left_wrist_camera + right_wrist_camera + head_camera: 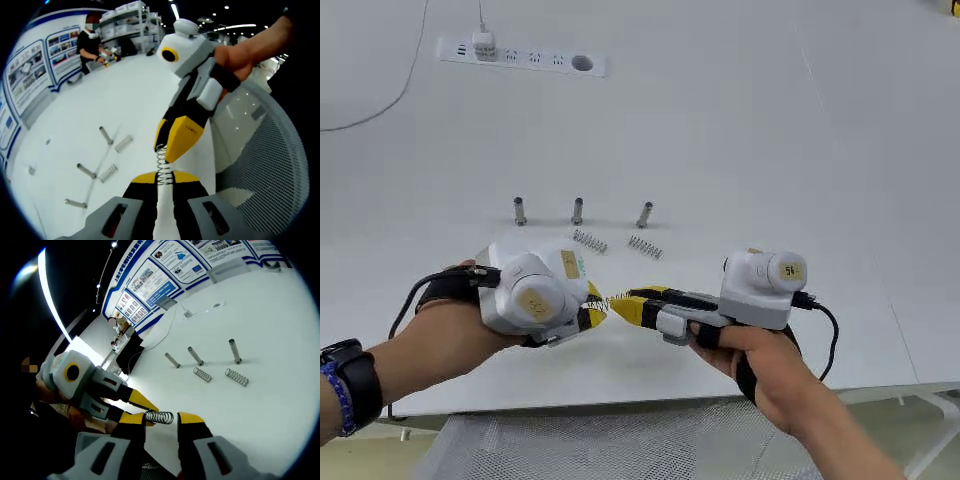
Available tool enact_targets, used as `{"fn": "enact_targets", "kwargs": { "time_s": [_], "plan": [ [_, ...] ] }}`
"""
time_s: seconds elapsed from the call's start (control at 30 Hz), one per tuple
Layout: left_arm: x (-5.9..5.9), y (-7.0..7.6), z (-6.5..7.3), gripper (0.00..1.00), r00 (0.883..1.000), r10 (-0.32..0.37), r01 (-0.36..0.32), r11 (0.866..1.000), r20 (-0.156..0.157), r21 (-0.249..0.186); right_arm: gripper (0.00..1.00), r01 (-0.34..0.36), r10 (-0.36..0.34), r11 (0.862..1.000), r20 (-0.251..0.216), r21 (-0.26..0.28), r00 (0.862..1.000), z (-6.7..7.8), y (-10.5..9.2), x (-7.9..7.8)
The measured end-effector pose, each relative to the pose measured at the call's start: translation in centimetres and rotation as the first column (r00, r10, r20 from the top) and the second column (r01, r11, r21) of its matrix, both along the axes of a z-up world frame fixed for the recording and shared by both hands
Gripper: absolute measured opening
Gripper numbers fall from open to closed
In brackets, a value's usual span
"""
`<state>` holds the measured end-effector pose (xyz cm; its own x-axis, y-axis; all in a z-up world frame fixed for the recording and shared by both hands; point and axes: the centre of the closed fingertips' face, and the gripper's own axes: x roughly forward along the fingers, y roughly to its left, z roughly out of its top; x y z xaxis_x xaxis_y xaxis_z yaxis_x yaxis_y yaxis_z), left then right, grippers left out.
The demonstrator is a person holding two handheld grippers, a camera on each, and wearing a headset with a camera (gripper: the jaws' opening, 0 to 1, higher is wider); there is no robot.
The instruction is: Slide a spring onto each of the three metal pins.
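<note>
1. Silver wire coil spring [161, 162] is off the bench. It spans the short gap between the two gripper tips, above the near edge of the white workbench [770, 150].
2. Left gripper [160, 178], white body with yellow-tipped jaws: the jaws are pinched together on the near end of the coil. The spring stands straight out along the jaw line, likely so that its free end is offered up.
3. Right gripper [162, 419], same build: the jaws are partly open and the coil lies between the yellow tips. A sliver of gap shows at one tip, so it does not look clamped. This reads as a hand-over or re-grip, to get a hold that leaves the bore clear.
4. Three short grey metal pins [577, 210] stand upright in a row farther back, all bare and well apart from both grippers.
5. Two more silver coil springs [589, 240] lie flat just in front of the middle and right pins, probably staged there for easy reach.
6. Judgement: no pin is loaded yet, so the task is at its start. The next move calls for an end-on approach with the bore lined up over a pin top. A light spring in a loose hold could flick away.
</note>
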<state>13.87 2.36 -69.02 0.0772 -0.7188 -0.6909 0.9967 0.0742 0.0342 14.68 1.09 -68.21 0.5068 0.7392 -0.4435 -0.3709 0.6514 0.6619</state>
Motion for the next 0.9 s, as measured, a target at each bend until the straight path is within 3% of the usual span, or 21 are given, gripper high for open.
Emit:
{"fn": "enact_targets", "kwargs": {
  "time_s": [0.63,0.9],
  "plan": [
    [-0.04,0.04,0.14,0.09,1.0,-0.028,0.028,1.0,0.008,0.002,0.2,-0.003,0.004,0.999,-0.015,0.046,1.0,0.67,0.3,-0.05],
    [0.04,-0.22,0.34,0.09,0.999,-0.031,0.031,0.999,0.009,-0.014,0.18,-0.033,0.033,0.999,-0.009,0.03,0.999,0.9,0.44,0.0]
  ]
}}
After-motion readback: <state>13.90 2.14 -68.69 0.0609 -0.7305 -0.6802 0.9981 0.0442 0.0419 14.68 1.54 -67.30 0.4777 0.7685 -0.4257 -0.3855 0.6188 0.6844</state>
